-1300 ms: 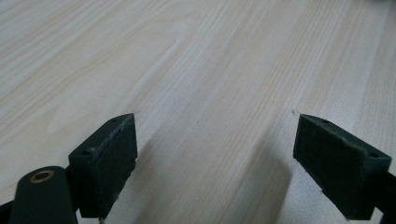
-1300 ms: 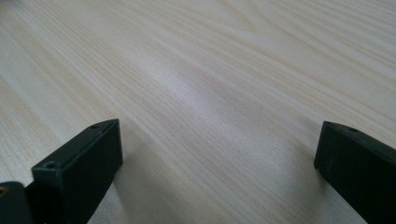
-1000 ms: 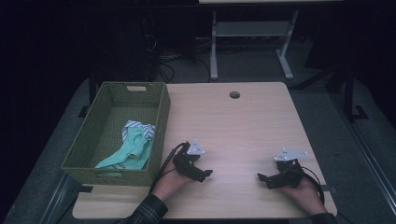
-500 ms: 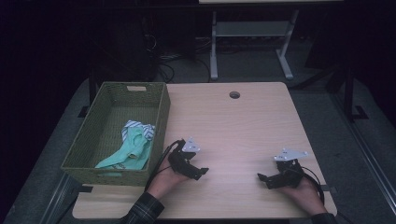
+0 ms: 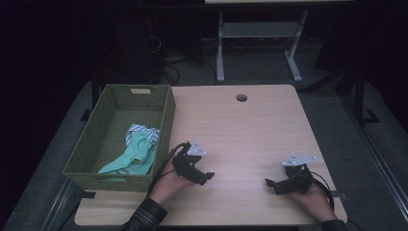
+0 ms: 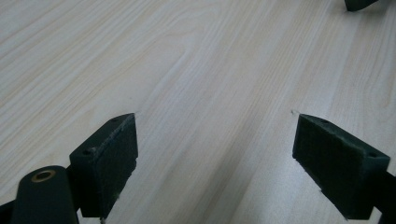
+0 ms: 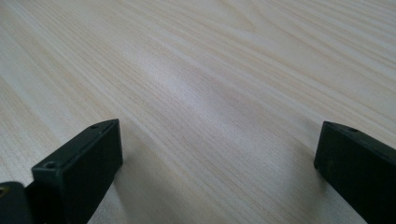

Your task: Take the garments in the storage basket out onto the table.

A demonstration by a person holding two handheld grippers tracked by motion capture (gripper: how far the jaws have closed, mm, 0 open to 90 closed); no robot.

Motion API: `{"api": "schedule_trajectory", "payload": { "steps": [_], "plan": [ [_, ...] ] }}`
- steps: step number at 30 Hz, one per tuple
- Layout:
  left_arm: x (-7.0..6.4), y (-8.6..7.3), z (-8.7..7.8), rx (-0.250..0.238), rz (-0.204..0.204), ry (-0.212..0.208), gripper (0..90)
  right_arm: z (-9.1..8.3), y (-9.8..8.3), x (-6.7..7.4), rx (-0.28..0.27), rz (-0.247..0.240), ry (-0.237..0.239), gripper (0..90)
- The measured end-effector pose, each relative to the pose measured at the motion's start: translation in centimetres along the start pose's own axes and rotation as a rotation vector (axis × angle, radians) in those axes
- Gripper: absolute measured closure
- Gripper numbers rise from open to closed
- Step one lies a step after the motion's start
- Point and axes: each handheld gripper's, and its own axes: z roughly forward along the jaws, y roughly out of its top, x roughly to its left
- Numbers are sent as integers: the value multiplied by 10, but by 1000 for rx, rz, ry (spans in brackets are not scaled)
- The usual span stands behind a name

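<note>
Wide apart, that is how the jaws of the left gripper [image 6: 215, 154] are seen in its own view, and nothing is held between them, just pale wood grain. The same is shown in the right gripper view: the right gripper [image 7: 219, 172] is spread fully, and bare table [image 7: 224, 70] is framed between its black pads.

From the high view, the left gripper [image 5: 204, 177] is found low over the near part of the table [image 5: 250, 130], gripped by a hand in a plaid sleeve [image 5: 146, 217], its tips pointed toward the right. The right gripper [image 5: 270, 184] is placed well apart from it, near the table's right front corner, its tips turned toward the left one.

Just beside the left hand, a green woven basket [image 5: 166, 120] is set at the table's left edge. Inside it, a mint-green cloth [image 5: 132, 156] is lying crumpled against the near right side, with a striped cloth [image 5: 144, 132] tucked at its far end.
</note>
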Motion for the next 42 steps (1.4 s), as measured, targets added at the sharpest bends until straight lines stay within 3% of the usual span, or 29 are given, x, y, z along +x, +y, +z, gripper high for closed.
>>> {"api": "schedule_trajectory", "payload": {
  "steps": [11, 24, 42],
  "plan": [
    [-1, 6, -5, 26, 6, -9, 135, 0, 0, 0, -1, -1, 0, 6],
    [1, 14, -15, 11, -14, -27, 136, 0, 0, 0, -1, 0, 0, 6],
    [1, 28, -32, -2, 9, -26, 137, 0, 0, 0, -1, 0, 0, 6]
  ]
}}
